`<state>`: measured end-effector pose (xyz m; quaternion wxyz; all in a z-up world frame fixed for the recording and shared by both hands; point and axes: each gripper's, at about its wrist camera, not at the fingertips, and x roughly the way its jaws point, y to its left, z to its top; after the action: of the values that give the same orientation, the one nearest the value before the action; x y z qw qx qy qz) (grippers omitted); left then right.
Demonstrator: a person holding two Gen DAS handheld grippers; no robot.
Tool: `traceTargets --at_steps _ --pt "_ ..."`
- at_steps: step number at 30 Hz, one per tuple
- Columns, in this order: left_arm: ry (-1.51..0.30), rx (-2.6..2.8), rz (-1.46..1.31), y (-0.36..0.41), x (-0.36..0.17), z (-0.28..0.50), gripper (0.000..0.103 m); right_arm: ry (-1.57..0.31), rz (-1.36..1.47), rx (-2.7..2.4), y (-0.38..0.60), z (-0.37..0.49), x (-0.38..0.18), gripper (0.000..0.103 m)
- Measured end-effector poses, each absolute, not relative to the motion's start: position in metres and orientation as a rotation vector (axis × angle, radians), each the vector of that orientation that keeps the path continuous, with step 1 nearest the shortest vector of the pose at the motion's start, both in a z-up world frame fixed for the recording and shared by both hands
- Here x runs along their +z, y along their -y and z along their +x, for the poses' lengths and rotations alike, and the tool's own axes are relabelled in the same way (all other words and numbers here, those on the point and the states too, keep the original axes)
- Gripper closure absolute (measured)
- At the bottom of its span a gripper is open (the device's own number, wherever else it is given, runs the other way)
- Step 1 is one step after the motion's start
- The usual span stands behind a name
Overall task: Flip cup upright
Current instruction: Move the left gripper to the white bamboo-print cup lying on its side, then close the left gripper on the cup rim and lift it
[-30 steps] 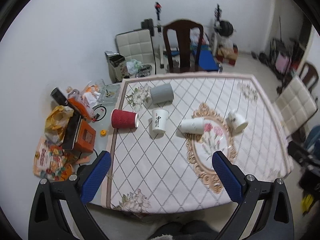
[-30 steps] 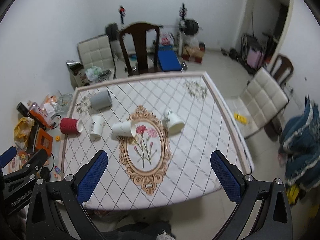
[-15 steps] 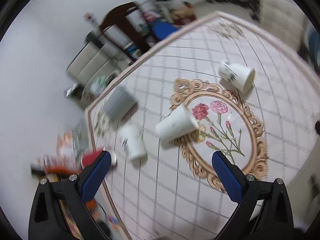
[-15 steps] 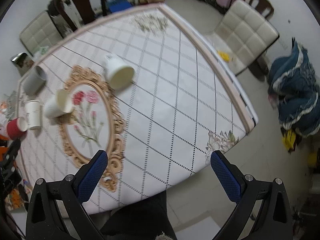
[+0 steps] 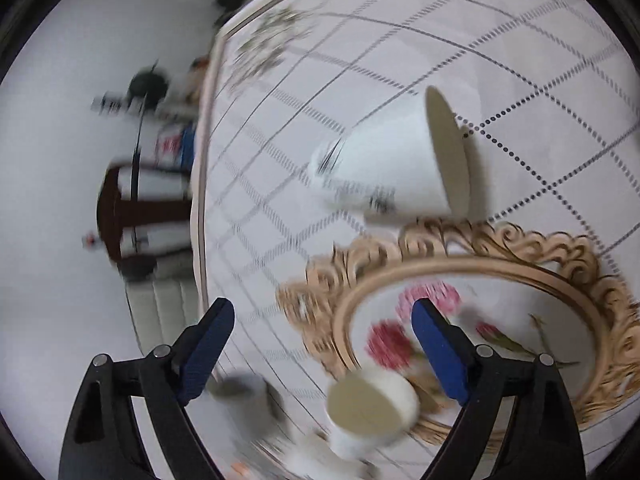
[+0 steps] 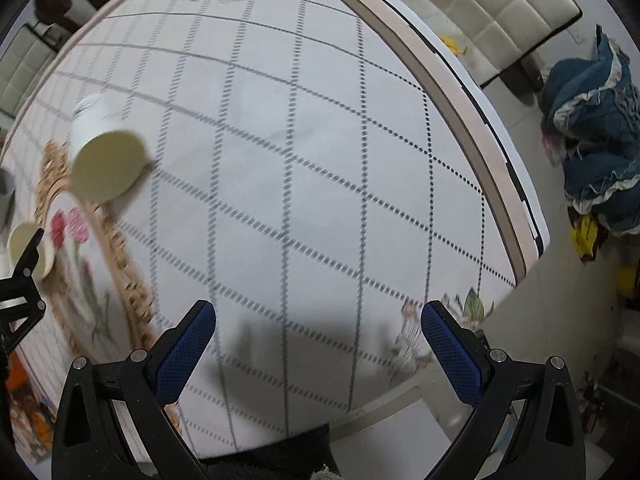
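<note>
Both tongs spread wide, left tongs (image 5: 320, 344) near tipped cup (image 5: 392, 164) beside table edge (image 5: 202, 160).

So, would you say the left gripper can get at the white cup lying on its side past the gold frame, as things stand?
Probably yes. The left gripper is open and the tipped white cup lies ahead on the tablecloth with nothing between them, though another cup lies close beneath the gripper.

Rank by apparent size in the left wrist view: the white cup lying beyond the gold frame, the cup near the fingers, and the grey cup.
1. White cup, largest.
2. Near cup.
3. Grey cup, blurred and nearer, so its rank is unsure.
</note>
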<state>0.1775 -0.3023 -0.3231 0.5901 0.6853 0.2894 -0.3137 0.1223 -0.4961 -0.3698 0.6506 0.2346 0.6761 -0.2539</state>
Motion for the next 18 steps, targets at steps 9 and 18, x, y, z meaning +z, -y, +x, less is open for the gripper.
traceTargets --at_steps 9,18 --pt "-0.521 -0.924 1.89 0.346 -0.367 0.168 0.016 -1.567 0.583 -0.625 0.544 0.128 -0.396 0.0" --pt "-0.524 -1.008 1.889 0.379 -0.373 0.162 0.036 -1.588 0.614 -0.638 0.565 0.121 -0.413 0.0"
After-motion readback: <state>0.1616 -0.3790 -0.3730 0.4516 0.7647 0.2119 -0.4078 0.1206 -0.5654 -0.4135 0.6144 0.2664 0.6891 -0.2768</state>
